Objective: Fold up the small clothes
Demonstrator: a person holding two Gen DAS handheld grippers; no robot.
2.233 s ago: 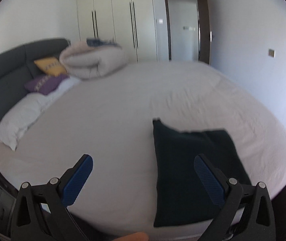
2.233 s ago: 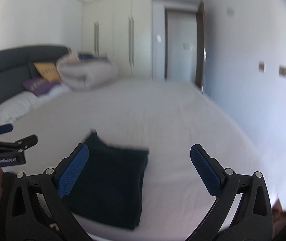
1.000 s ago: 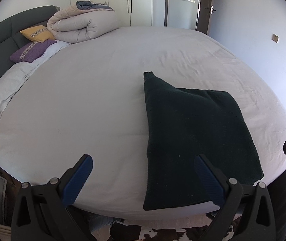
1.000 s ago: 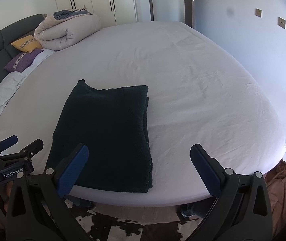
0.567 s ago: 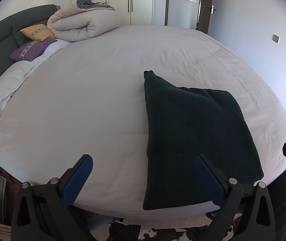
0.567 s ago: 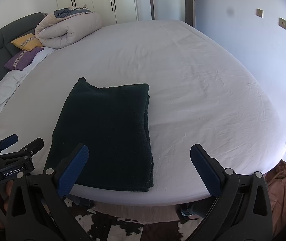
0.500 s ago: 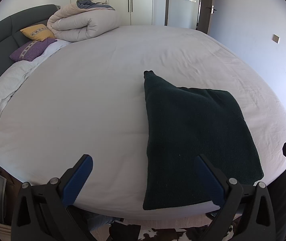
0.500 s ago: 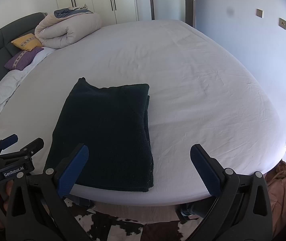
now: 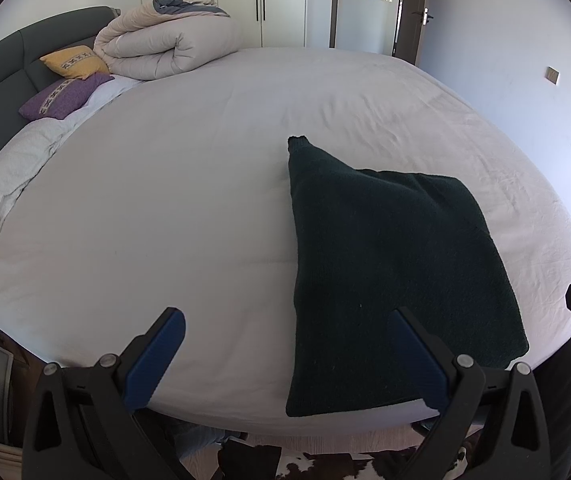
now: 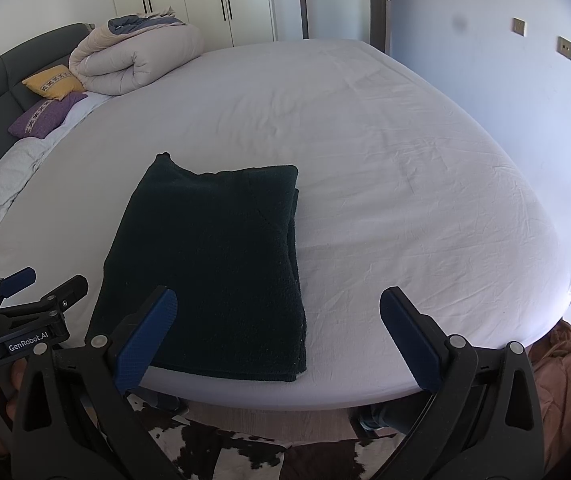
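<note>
A dark green knitted garment (image 9: 389,264) lies folded flat in a rectangle near the front edge of the white bed (image 9: 189,184). It also shows in the right wrist view (image 10: 217,264), with layered edges along its right side. My left gripper (image 9: 285,356) is open and empty, held above the bed's front edge, its right finger over the garment's near corner. My right gripper (image 10: 277,338) is open and empty, above the garment's near right corner. The left gripper also shows in the right wrist view (image 10: 41,284) at the far left.
A rolled beige duvet (image 9: 169,50), a yellow cushion (image 9: 75,62), a purple cushion (image 9: 63,94) and a white pillow (image 9: 9,176) lie by the dark headboard. A cowhide rug (image 10: 245,452) covers the floor below. A brown bundle (image 10: 561,368) sits at the right.
Over the last two seconds both views dropped and closed in on the bed, then held still. In the last half second nothing has visibly moved. Both grippers stay open.
</note>
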